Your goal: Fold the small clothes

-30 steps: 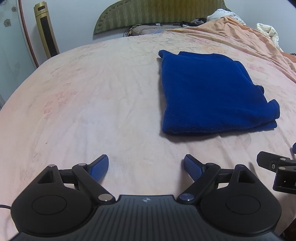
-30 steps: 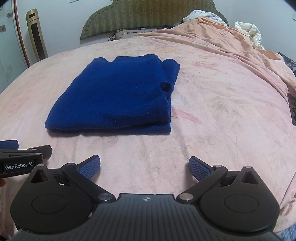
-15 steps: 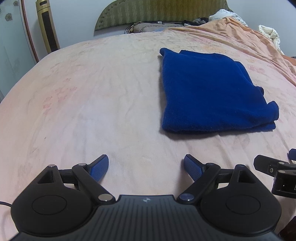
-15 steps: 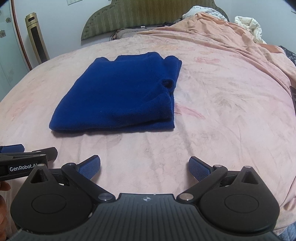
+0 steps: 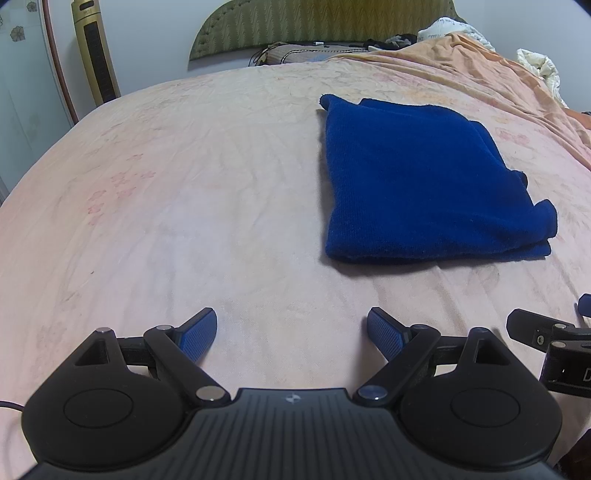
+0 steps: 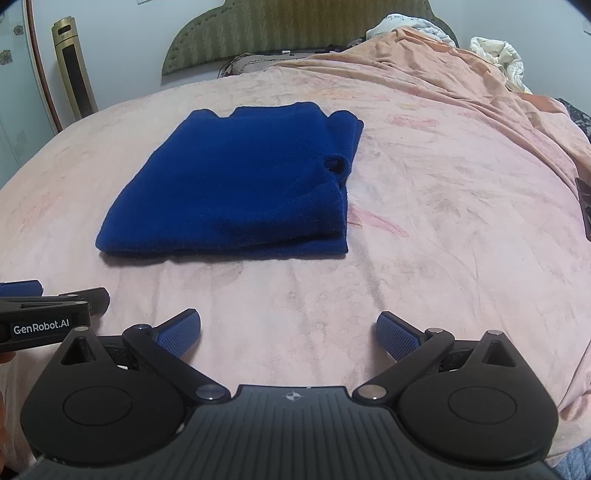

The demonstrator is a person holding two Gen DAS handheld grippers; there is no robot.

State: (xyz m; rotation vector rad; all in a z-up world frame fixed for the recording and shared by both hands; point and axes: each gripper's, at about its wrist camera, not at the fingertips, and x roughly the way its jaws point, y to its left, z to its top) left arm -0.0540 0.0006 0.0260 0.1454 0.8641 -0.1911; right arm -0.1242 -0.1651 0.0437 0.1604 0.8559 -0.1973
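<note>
A folded dark blue knit garment (image 5: 424, 181) lies flat on the pink bedsheet (image 5: 184, 206), ahead and to the right in the left wrist view; in the right wrist view the garment (image 6: 243, 184) lies ahead and slightly left. My left gripper (image 5: 291, 332) is open and empty, held over the sheet well short of the garment. My right gripper (image 6: 288, 332) is open and empty, also short of the garment's near edge. Each gripper shows at the side of the other's view, the right gripper (image 5: 546, 332) and the left gripper (image 6: 48, 306).
A green padded headboard (image 5: 325, 26) and a pillow (image 5: 295, 55) stand at the far end of the bed. An orange blanket (image 6: 461, 74) with white bedding (image 6: 498, 55) is bunched at the far right. A gold tower fan (image 5: 94, 51) stands at the left wall.
Both grippers have drawn back a little from the garment and risen slightly. The garment has not moved. Both stay open.
</note>
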